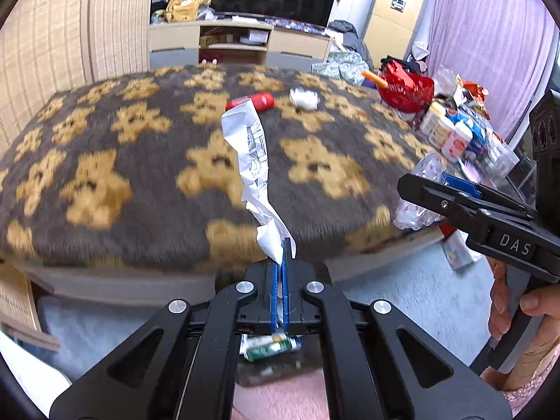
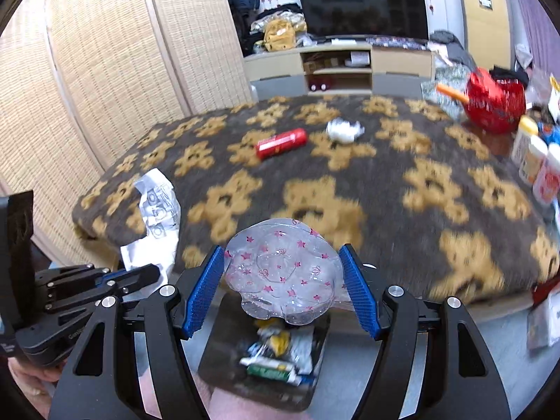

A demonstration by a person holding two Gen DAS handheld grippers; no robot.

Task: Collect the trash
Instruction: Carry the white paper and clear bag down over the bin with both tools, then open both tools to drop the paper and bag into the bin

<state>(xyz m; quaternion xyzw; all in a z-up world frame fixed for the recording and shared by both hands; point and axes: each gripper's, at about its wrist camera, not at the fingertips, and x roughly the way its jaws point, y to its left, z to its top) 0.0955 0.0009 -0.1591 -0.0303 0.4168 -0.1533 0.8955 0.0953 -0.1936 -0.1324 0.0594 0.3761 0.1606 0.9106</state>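
A long strip of crumpled white printed paper (image 1: 253, 171) stands up from the left gripper (image 1: 281, 245), whose blue pads are clenched tight on its lower end. The paper hangs in the air over the near edge of the blanket-covered counter (image 1: 140, 161), touching nothing else.

Just beside it, the right gripper (image 2: 283, 280) is grasping a crushed clear plastic bottle (image 2: 283, 273) printed with small pink stars. The blue pads (image 2: 206, 290) press on its two sides, and the jaws stand fairly wide because the bottle fills the gap. A hand (image 1: 504, 301) shows on that gripper's handle in the left wrist view.

Below both grippers, on the floor, sits a dark bin (image 2: 224, 357) with wrappers and a green-and-white packet (image 2: 273, 371) already lying in it. The bottle hangs over the bin's far rim.

Farther back on the bear-patterned brown blanket lie a red can (image 2: 281, 142) on its side and, near it but apart, a ball of white crumpled tissue (image 2: 344, 129). At the right end of the counter stand a red basket (image 2: 495, 105) and several white jars (image 1: 442, 129) close together. Beyond are a low TV cabinet (image 2: 336, 66) with a dark screen (image 2: 364, 7), a woven folding screen (image 2: 105, 70) on the left and a purple curtain (image 1: 490, 28) on the right.
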